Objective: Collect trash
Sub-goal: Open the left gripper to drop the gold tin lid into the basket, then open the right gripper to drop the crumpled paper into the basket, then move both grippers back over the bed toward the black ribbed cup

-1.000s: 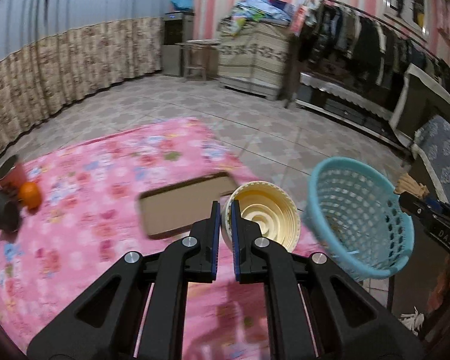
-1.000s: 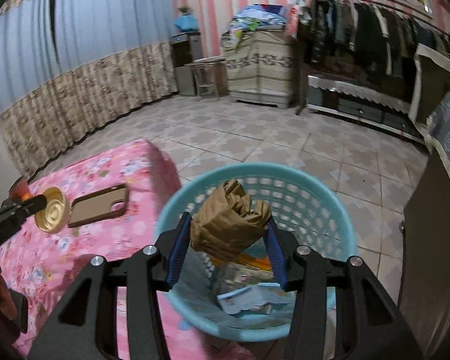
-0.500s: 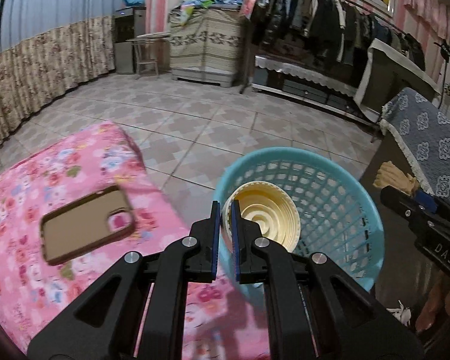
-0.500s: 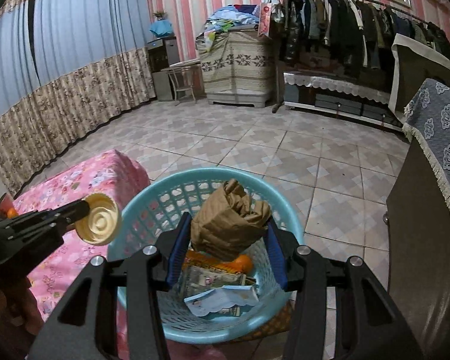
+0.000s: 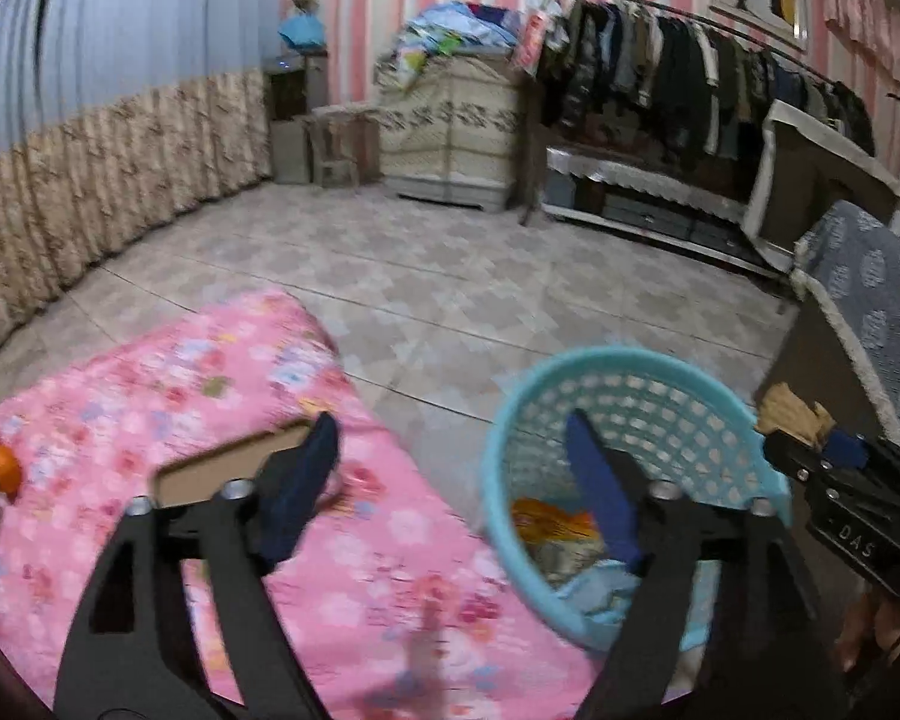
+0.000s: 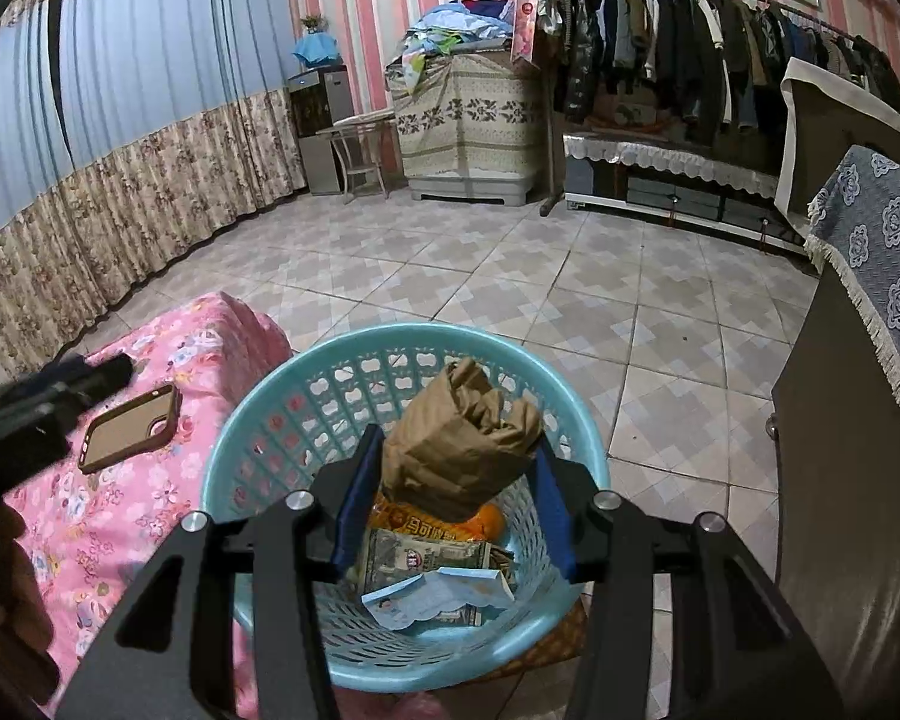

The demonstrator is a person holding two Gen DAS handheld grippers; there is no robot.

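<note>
A turquoise plastic basket [image 6: 270, 396] stands on the floor beside the pink-covered table [image 6: 90, 516], with wrappers and papers inside. My right gripper [image 6: 457, 444] is shut on a crumpled brown paper bag [image 6: 450, 444], held just above the basket's opening. My left gripper [image 5: 450, 426] hovers over the table's edge and the basket's [image 5: 630, 378] left rim; its jaws are opening wide with nothing between them. The yellow lid it held is not in view. The right gripper [image 5: 840, 468] with the bag shows at the far right of the left wrist view.
A brown phone case [image 5: 222, 468] lies on the pink floral cloth [image 5: 150, 396]; an orange [image 5: 3, 468] sits at the cloth's far left. A dark cabinet with a blue cover [image 6: 858, 420] stands right of the basket. Tiled floor [image 6: 510, 276] stretches to a clothes rack [image 6: 690, 48].
My left gripper's jaws have spread apart and the yellow lid is gone from between them; it has drifted back left toward the table. The right gripper still holds the paper bag over the basket.
</note>
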